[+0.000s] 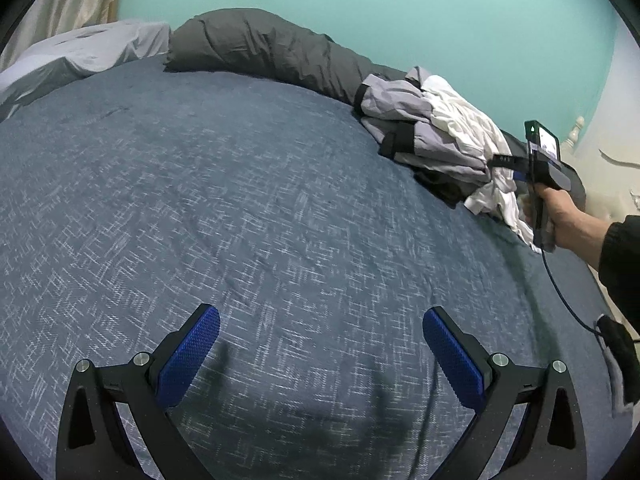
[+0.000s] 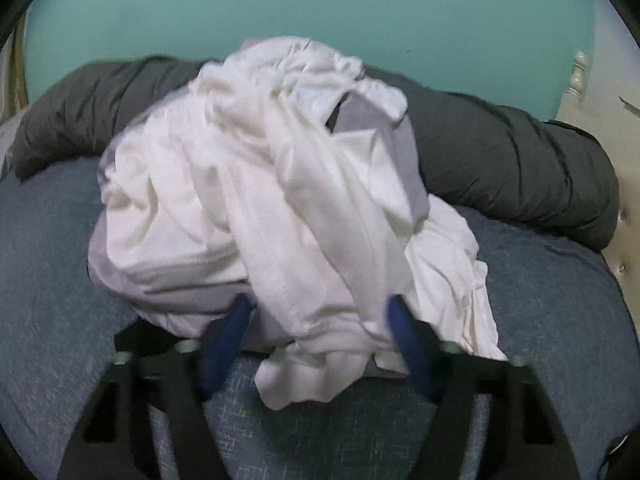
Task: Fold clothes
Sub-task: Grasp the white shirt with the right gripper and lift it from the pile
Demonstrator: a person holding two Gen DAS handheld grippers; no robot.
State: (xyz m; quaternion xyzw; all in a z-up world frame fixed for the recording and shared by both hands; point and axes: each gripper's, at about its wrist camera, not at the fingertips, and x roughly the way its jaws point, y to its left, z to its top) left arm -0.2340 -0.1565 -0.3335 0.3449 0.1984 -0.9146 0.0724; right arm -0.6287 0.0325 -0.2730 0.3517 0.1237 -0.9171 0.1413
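Observation:
A crumpled pile of clothes (image 1: 436,136) lies at the far right of the bed: a white garment (image 2: 280,200) on top of a light grey one with black bands (image 1: 400,140). My right gripper (image 2: 320,312) is at the near edge of the pile, and a hanging fold of the white garment sits between its blue pads (image 2: 404,336). A gap shows beside the left pad, so the jaws stand open around the cloth. My left gripper (image 1: 320,320) hovers open over the bare blue bedspread (image 1: 240,200), well to the left of the pile, with nothing between its fingers.
A rolled dark grey duvet (image 1: 260,48) runs along the back of the bed against the teal wall. A light grey pillow (image 1: 80,52) lies at the back left. A cream bedpost (image 2: 580,76) and headboard stand at the right. A person's hand (image 1: 560,216) holds the right gripper.

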